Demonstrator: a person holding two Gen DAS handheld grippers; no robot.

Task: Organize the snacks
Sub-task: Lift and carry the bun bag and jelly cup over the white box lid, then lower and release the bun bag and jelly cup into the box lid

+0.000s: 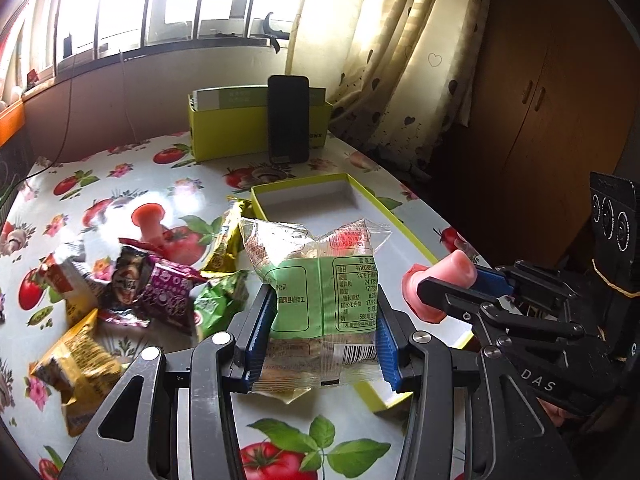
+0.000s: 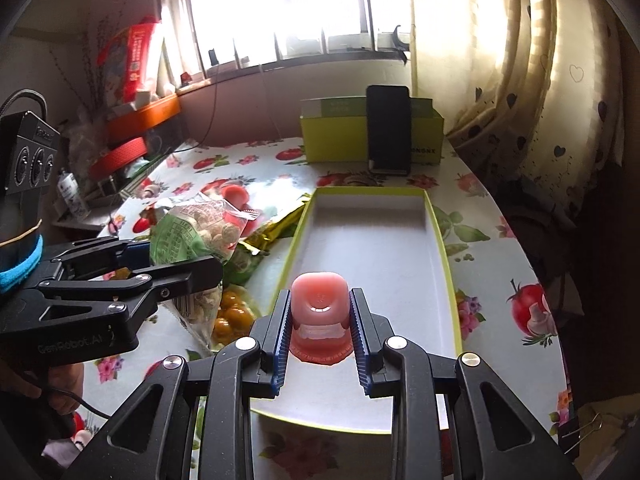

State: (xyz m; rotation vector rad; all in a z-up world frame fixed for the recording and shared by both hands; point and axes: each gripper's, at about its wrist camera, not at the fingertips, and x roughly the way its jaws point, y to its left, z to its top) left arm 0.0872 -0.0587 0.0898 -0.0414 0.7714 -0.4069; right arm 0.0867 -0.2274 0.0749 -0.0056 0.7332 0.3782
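Here we hold a light, crinkly cracker bag (image 1: 316, 300) in the left gripper (image 1: 320, 340), fingers pressing its sides, so the crackers may break. In the right gripper (image 2: 320, 336) we pinch a small pink jelly cup (image 2: 319, 312), smooth and slippery, over the empty box (image 2: 436, 264).

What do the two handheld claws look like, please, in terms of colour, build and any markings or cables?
Both are black, angular linkage frames with silver pivot bolts and ribbed blue finger pads. The left claw carries "GenRobot.AI" lettering, a cable at its handle and a blue band behind it. The right claw shows "DAS" lettering in the left wrist view. Each has a black box with three round lenses above its handle.
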